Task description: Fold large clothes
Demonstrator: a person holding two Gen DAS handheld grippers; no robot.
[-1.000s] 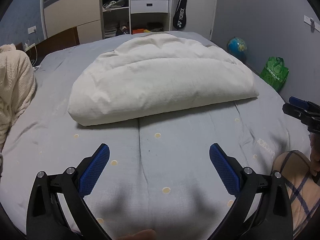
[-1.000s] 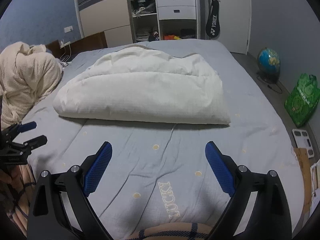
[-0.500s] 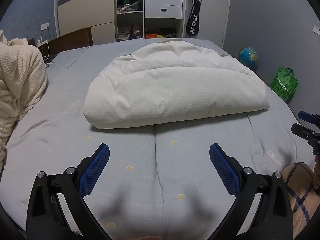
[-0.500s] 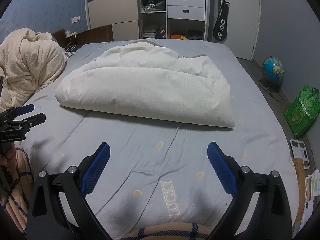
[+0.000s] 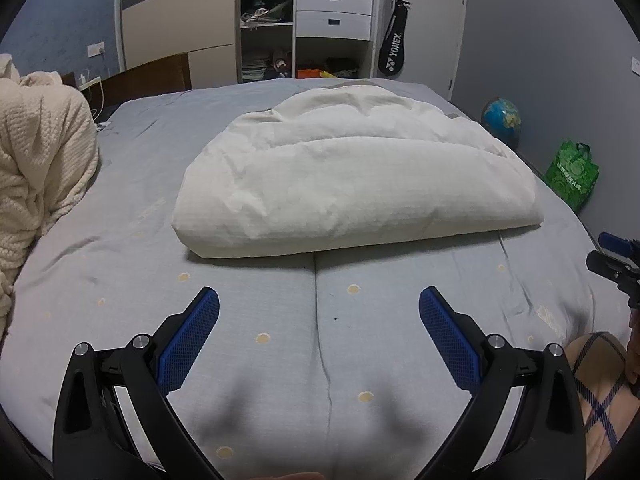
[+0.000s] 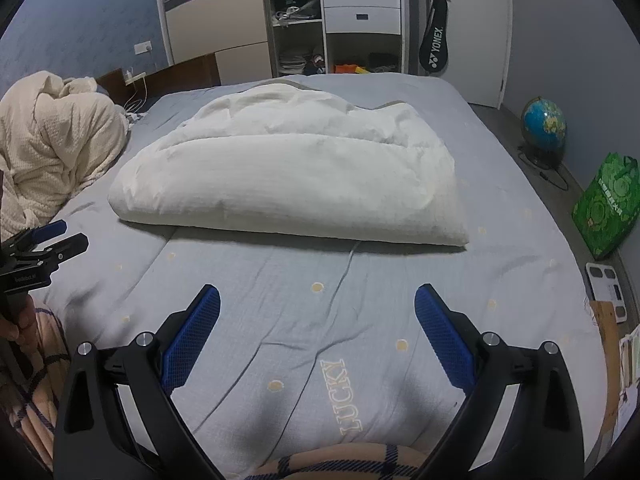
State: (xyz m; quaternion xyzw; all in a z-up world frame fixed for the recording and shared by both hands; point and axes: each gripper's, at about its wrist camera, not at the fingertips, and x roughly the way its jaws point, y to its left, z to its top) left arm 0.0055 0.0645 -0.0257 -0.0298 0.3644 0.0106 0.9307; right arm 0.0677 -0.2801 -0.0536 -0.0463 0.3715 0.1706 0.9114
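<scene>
A large white padded cloth [image 5: 352, 176] lies folded in a thick bundle in the middle of the grey bed [image 5: 320, 340]; it also shows in the right wrist view [image 6: 296, 188]. My left gripper [image 5: 319, 312] is open and empty, above the bare sheet in front of the bundle. My right gripper [image 6: 317, 308] is open and empty too, above the sheet near the word LUCKY [image 6: 344, 396]. Each gripper shows at the edge of the other's view: the right one [image 5: 616, 264], the left one [image 6: 44, 244].
A cream knitted blanket [image 6: 56, 148] is heaped at the bed's left side. A globe [image 6: 544, 128], a green bag [image 6: 608, 204] and a scale [image 6: 606, 284] stand on the floor to the right. A wardrobe with drawers [image 6: 360, 8] is behind the bed.
Both grippers have stayed open and have drawn back a little from the folded bundle, with the views turning slightly to centre it.
</scene>
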